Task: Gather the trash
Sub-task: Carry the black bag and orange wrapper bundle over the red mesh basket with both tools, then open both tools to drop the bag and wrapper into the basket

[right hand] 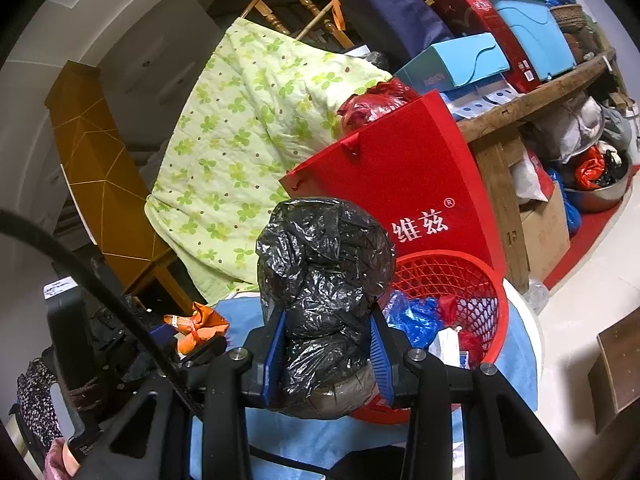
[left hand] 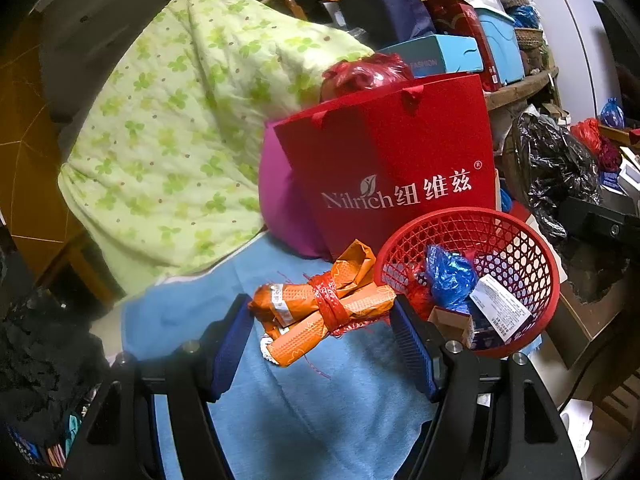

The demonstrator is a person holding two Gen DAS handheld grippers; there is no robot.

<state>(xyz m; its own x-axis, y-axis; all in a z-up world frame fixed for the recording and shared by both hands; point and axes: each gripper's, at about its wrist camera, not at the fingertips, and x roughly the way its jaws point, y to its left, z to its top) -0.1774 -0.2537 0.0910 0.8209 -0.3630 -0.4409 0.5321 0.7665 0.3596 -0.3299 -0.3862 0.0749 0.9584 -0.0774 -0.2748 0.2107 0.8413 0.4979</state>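
Observation:
A red mesh basket [left hand: 516, 236] stands on a blue cloth [left hand: 320, 392] and holds blue plastic, a white packet and a small box. An orange wrapper bundle tied with red string [left hand: 320, 312] lies on the cloth between the open fingers of my left gripper [left hand: 322, 344]. My right gripper [right hand: 330, 344] is shut on a crumpled black plastic bag [right hand: 324, 264], held just left of the basket [right hand: 452, 280]. The black bag also shows at the right of the left wrist view [left hand: 556, 168].
A red Nilrich paper bag [left hand: 396, 160] stands right behind the basket. A green floral quilt [left hand: 172, 132] drapes to the left. Stacked boxes [right hand: 460, 60] sit on a wooden shelf [right hand: 532, 92] behind. Floor clutter [right hand: 592, 176] lies at right.

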